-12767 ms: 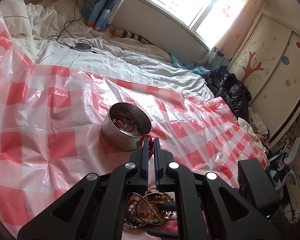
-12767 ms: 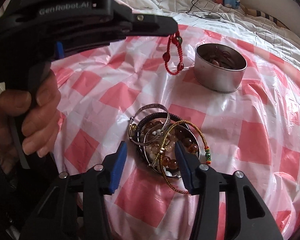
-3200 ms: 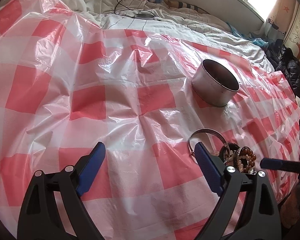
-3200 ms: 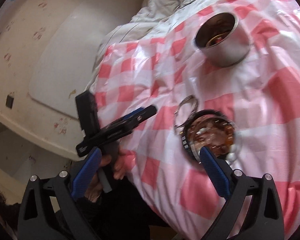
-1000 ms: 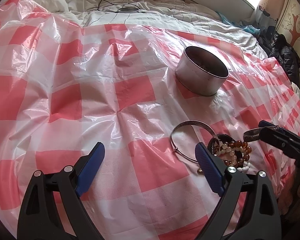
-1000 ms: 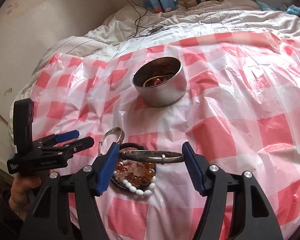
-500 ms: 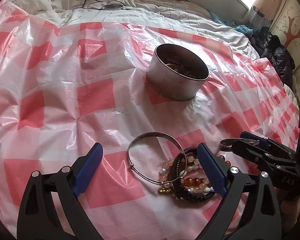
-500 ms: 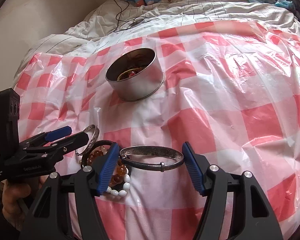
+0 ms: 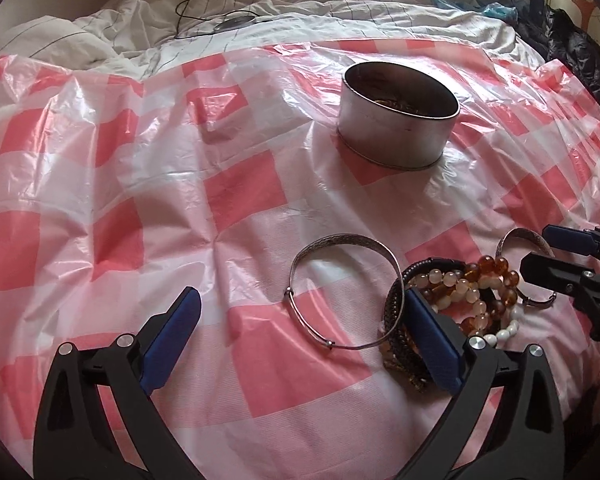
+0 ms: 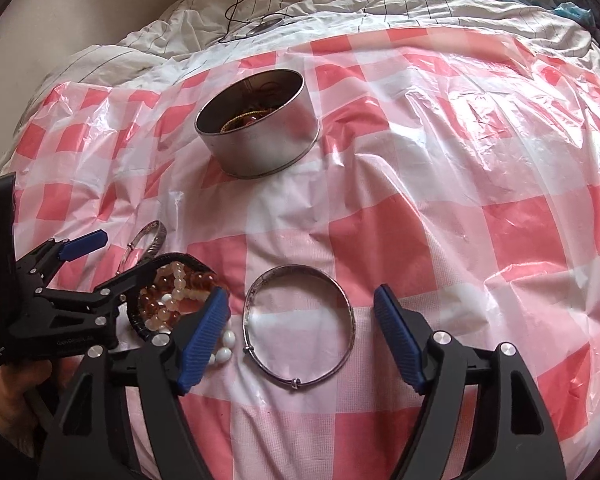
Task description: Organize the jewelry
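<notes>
A round metal tin [image 9: 396, 120] with jewelry inside stands on the pink checked plastic sheet [image 9: 240, 184]; it also shows in the right wrist view [image 10: 260, 128]. A thin silver bangle [image 9: 340, 292] lies flat just ahead of my open left gripper [image 9: 300, 336]. A pile of bead bracelets [image 9: 460, 300] lies by the left gripper's right finger. A second silver bangle [image 10: 300, 332] lies flat on the sheet between the fingers of my open right gripper [image 10: 302, 332]. The bead pile [image 10: 172, 300] sits left of it.
The sheet covers a bed with rumpled white bedding [image 9: 260, 12] and a cable with a round device [image 9: 236, 22] behind. Dark clothes [image 9: 568, 48] lie at the far right. A wall [image 10: 80, 8] stands at the left.
The right gripper let go of the second silver bangle, which now lies flat on the sheet. The left gripper moved closer to the thin bangle and the bead pile.
</notes>
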### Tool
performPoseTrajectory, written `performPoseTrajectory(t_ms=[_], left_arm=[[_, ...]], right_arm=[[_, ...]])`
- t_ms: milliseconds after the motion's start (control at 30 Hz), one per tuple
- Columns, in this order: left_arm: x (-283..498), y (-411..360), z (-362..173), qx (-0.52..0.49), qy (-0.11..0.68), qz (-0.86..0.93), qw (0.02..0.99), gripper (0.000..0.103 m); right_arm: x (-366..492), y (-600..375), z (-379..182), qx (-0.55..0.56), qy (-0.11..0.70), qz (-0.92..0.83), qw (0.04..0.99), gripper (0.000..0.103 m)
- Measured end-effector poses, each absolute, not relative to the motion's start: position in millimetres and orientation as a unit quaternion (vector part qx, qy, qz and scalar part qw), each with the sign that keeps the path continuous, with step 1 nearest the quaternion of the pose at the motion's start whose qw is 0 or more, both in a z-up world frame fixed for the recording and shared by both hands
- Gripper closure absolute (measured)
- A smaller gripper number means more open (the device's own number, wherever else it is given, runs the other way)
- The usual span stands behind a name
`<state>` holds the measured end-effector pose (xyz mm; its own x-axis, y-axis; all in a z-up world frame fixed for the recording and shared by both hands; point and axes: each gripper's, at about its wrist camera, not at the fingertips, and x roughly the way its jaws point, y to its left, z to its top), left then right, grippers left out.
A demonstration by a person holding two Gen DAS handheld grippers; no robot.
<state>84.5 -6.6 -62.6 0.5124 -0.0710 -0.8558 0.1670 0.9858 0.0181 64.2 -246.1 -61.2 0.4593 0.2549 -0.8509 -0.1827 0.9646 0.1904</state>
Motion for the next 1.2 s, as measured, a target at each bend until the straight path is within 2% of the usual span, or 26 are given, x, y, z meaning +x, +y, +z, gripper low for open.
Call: performPoseTrajectory(t_ms=[133,233,333,467,567,633,667,700,733,767,800,833,933,967,1200], left_arm=[[86.8,21.0,-55.7,-0.052,0.487,-0.098,0.867,0.007],[92.1,43.2,-58.2,-0.15,0.49,-0.108,0.852,0.007],[96.3,45.0,-60.8,-0.159,0.491,-0.091,0.852,0.007],[99.6,26.8,-62.5,-0.119,0.495,-0.085,0.856,0.007],[101.9,9.4,-65.1,-0.074,0.504,-0.07,0.857,0.007],[103.2,-1.3,-69.1,-0.056,0.514,-0.071,0.853,0.007],[102.4,-5.5,-69.7,-0.043,0.514,-0.067,0.854,0.007],[101.1,-9.2,-68.8,-0.032,0.511,-0.065,0.857,0.008],[99.6,-10.9,-67.4,-0.028,0.507,-0.066,0.859,0.017],[98.5,-11.0,-66.5,-0.027,0.506,-0.067,0.86,0.03],[97.2,-9.4,-65.4,-0.034,0.504,-0.074,0.86,0.035],[96.2,-6.6,-64.5,-0.042,0.503,-0.081,0.86,0.047],[93.9,5.8,-60.5,-0.074,0.493,-0.091,0.862,0.052],[93.5,10.5,-57.9,-0.085,0.488,-0.097,0.863,0.078],[90.1,36.9,-46.8,-0.138,0.456,-0.108,0.873,0.084]], right_arm=[[59.5,-240.4,-60.9,0.029,0.506,0.143,0.85,0.015],[56.2,-231.8,-63.1,0.006,0.51,0.145,0.848,0.011],[56.4,-220.0,-67.2,-0.034,0.516,0.137,0.845,0.01],[55.5,-207.9,-71.8,-0.075,0.518,0.133,0.841,0.01],[54.0,-207.3,-71.5,-0.081,0.516,0.134,0.842,0.011],[53.6,-209.0,-69.4,-0.077,0.511,0.132,0.846,0.023],[53.3,-211.1,-68.5,-0.073,0.509,0.131,0.847,0.025],[53.5,-213.0,-68.0,-0.072,0.508,0.127,0.849,0.033],[53.7,-215.6,-67.3,-0.068,0.507,0.124,0.85,0.043],[54.2,-218.5,-66.5,-0.059,0.507,0.127,0.85,0.042],[54.4,-219.9,-65.9,-0.053,0.507,0.129,0.851,0.042],[54.4,-221.2,-64.9,-0.051,0.505,0.128,0.852,0.042],[53.9,-223.9,-61.7,-0.043,0.5,0.129,0.855,0.043],[53.6,-225.4,-60.8,-0.04,0.499,0.128,0.856,0.043],[56.9,-239.8,-56.7,0.003,0.495,0.129,0.859,0.043]])
